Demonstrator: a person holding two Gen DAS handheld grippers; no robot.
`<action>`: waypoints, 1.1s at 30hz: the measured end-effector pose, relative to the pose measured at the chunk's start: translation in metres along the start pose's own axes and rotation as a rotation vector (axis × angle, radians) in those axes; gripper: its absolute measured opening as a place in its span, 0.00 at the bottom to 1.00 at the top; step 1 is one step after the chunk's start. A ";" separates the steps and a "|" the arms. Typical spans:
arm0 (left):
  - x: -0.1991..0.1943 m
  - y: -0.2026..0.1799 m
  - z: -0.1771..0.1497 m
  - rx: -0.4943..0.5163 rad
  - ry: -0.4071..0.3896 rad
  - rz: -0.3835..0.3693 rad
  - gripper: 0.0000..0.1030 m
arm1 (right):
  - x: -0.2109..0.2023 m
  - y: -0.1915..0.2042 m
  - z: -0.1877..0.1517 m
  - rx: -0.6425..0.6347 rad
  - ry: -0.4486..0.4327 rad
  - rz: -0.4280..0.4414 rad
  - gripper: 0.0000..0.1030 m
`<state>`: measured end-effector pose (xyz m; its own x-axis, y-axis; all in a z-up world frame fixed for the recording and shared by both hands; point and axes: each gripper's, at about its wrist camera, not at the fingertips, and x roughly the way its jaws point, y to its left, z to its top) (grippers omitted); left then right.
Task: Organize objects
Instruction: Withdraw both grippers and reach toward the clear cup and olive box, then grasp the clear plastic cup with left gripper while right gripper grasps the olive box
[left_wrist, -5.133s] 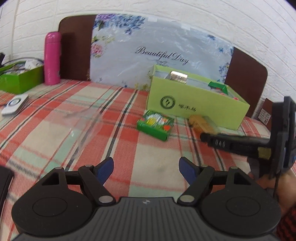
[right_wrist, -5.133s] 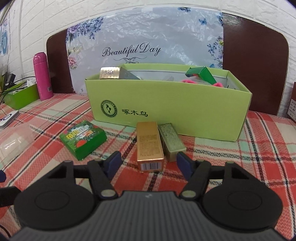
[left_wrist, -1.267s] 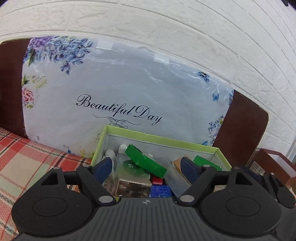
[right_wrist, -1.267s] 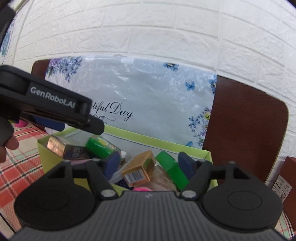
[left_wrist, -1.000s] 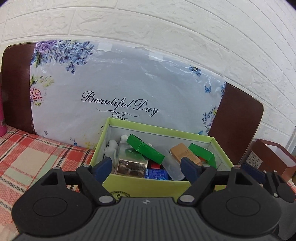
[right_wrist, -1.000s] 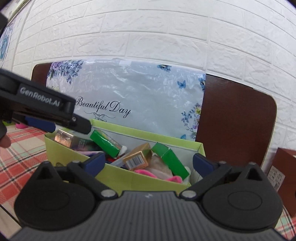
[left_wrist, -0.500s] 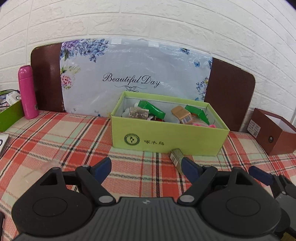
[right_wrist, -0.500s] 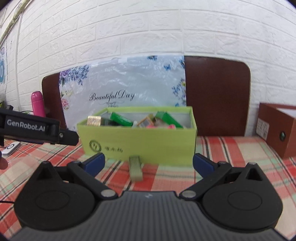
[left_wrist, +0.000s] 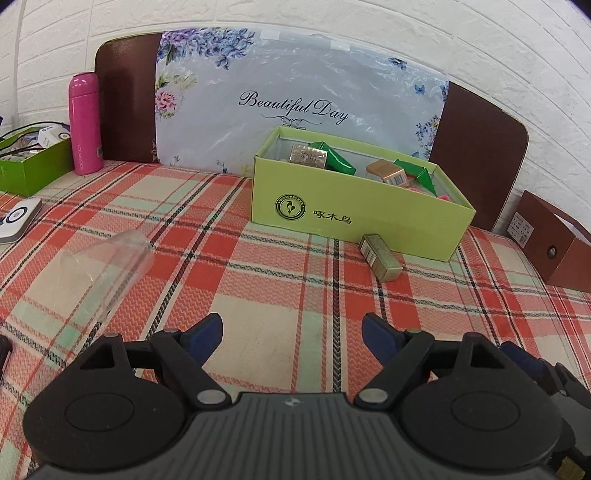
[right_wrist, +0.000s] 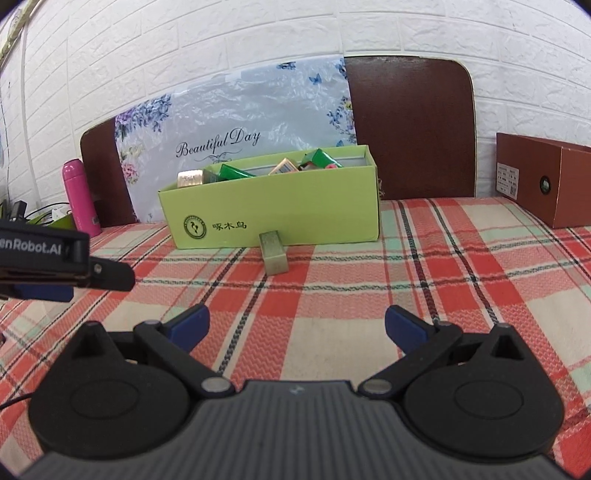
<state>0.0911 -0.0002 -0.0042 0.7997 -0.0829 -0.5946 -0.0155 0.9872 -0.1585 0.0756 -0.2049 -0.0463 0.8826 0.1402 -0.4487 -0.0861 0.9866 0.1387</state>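
A light green open box (left_wrist: 354, 218) (right_wrist: 273, 214) stands on the plaid tablecloth, with green, gold and silver packets piled inside. One small olive-gold box (left_wrist: 380, 252) (right_wrist: 273, 252) lies on the cloth just in front of it. A clear plastic lid (left_wrist: 103, 264) lies to the left. My left gripper (left_wrist: 291, 332) is open and empty, well short of the box. My right gripper (right_wrist: 297, 325) is open and empty too, facing the small olive-gold box from a distance. The left gripper's body shows at the left edge of the right wrist view.
A pink flask (left_wrist: 85, 123) and a green tray of cables (left_wrist: 33, 162) stand at the far left, with a white device (left_wrist: 18, 219) near them. A brown cardboard box (left_wrist: 550, 240) (right_wrist: 546, 181) sits at the right. A floral "Beautiful Day" board (left_wrist: 295, 99) leans on the brick wall.
Both grippers have drawn back from above the green box and sunk toward the table. The gold packet and green packet from the cloth now lie in the box. Both stay open.
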 end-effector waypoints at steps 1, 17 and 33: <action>0.001 0.002 -0.002 -0.003 0.003 0.005 0.83 | 0.000 -0.001 0.000 0.004 0.002 0.002 1.00; -0.009 0.103 0.001 -0.186 -0.095 0.185 0.83 | 0.006 -0.004 -0.004 0.026 0.034 0.019 1.00; 0.059 0.088 0.018 -0.181 0.006 -0.187 0.12 | 0.015 0.005 -0.001 -0.028 0.061 0.030 0.98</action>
<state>0.1477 0.0844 -0.0393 0.7951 -0.2627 -0.5466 0.0246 0.9145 -0.4038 0.0886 -0.1975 -0.0530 0.8499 0.1741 -0.4974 -0.1262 0.9836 0.1286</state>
